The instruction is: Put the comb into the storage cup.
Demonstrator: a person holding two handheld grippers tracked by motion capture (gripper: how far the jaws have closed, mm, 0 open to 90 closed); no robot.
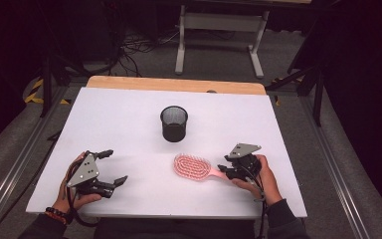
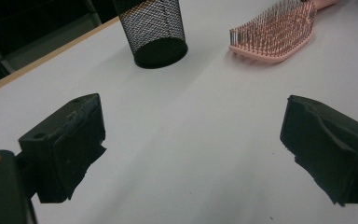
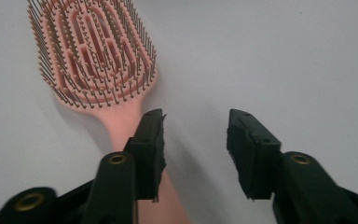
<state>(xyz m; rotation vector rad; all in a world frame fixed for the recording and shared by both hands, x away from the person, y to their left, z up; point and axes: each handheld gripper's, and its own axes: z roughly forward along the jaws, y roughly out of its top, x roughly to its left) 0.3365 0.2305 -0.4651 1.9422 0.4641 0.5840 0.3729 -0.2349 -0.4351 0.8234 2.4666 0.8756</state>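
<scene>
Right tongs [image 3: 195,147] stand parted, hiding part of the hairbrush [image 3: 93,60] handle.

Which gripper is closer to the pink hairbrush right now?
Right. The right gripper sits at the hairbrush handle, jaws open, handle beside one jaw. The left gripper rests well off to the brush's left, jaws open over bare table.
</scene>
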